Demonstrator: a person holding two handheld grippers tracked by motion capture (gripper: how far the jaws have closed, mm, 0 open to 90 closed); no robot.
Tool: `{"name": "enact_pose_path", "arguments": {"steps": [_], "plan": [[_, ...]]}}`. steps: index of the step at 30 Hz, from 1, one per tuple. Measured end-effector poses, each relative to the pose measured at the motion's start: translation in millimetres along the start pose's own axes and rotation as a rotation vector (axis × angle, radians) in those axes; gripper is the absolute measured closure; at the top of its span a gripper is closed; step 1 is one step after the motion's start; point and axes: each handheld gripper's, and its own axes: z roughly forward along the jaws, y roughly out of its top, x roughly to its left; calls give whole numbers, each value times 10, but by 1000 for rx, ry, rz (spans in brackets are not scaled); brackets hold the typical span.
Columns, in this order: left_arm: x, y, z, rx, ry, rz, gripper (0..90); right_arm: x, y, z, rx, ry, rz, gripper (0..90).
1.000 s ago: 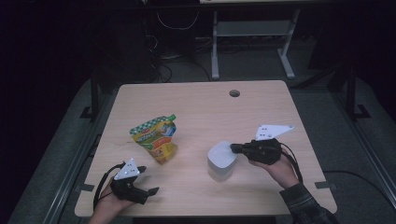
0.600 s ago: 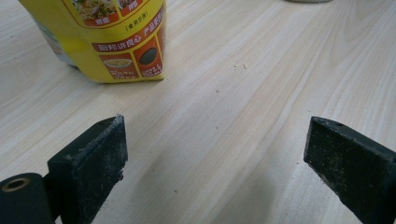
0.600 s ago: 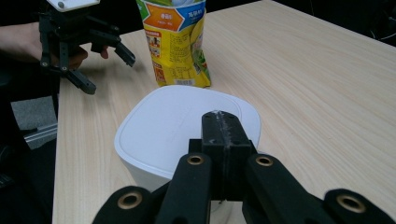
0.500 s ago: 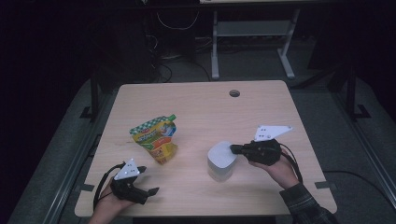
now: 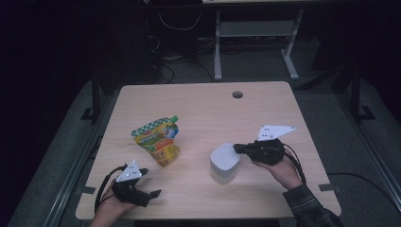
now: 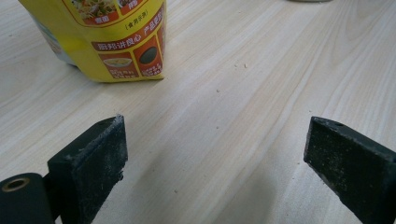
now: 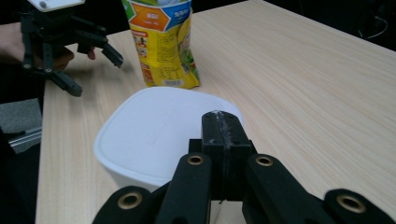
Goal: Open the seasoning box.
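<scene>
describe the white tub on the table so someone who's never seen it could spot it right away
On the wooden table, look to the right half near the front edge. The white tub stands at the tip of the right gripper, plain and lidded, unlike the colourful yellow pouch to its left.

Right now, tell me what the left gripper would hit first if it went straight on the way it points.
Probably the yellow snack pouch. The left gripper has open jaws over bare table; the pouch stands ahead, slightly left of centre, so it might clip its corner.
</scene>
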Motion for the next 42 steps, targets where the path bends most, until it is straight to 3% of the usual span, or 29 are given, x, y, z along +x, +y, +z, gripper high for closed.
{"name": "enact_pose_path", "arguments": {"steps": [12, 42], "plan": [[3, 0, -3, 0, 1, 4, 57, -44, 11, 33, -8, -39, 1, 898], [6, -1, 7, 2, -3, 1, 57, -117, -35, 42, -15, -48, 39, 898]]}}
